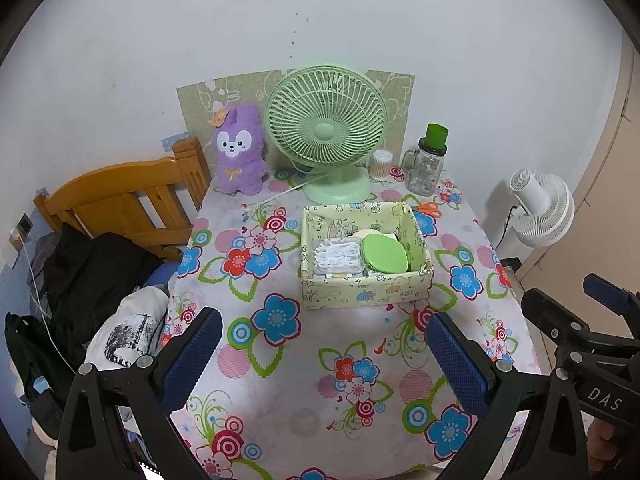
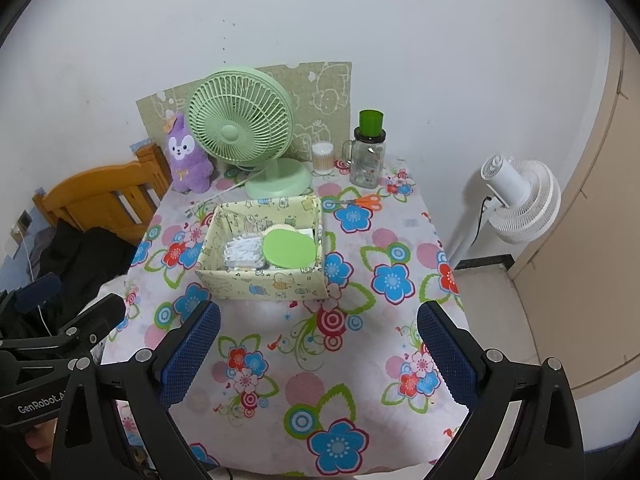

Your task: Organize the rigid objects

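Both my left gripper [image 1: 324, 354] and right gripper [image 2: 318, 350] are spread wide and empty, and the orange scissors [image 2: 366, 202] near the table's far right corner look hard and thin, so I'd pinch the handles.

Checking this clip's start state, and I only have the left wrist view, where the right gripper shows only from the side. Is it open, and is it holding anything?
Observer: In the right wrist view the right gripper is wide open and empty, over the flowered tablecloth.
Operator: The box hides most of the orange scissors for me. How do they lie?
Observer: The scissors lie flat on the cloth beside the far right corner of the box, blades toward the box, in front of the glass jar.
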### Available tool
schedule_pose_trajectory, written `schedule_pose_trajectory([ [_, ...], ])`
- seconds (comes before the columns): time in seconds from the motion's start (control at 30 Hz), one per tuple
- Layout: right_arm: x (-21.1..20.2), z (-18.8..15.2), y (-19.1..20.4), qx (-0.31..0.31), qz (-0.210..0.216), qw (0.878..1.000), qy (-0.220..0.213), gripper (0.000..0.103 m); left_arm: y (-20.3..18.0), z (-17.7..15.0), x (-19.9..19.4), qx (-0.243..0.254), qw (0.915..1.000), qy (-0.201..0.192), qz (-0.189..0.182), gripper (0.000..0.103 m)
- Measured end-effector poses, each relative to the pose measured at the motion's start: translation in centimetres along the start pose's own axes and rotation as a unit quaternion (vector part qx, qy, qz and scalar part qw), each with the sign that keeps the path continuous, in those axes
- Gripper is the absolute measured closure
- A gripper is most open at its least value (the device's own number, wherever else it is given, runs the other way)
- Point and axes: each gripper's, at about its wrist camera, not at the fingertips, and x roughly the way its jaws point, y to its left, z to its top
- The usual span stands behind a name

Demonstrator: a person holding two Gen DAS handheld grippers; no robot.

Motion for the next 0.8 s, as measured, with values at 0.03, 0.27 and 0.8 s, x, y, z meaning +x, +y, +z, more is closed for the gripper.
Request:
schedule_pose_trajectory([
  [0.03, -0.02, 0.03, 0.03, 0.000, 0.000, 1.000, 0.000, 0.003, 0.04, 0.05, 0.03, 0.001, 1.0000, -0.001, 0.000, 0.000],
  [0.27, 0.01, 0.09, 0.07, 0.002, 0.001, 1.000, -0.002, 0.003, 0.14, 0.20, 0.04, 0.003, 1.0000, -0.004, -0.001, 0.000],
  [0.8, 0.31, 0.20, 0.06, 0.001, -0.005, 1.000, -0.008, 0.003, 0.19, 0.14, 0.40, 0.005, 0.9999, -0.011, -0.003, 0.000],
])
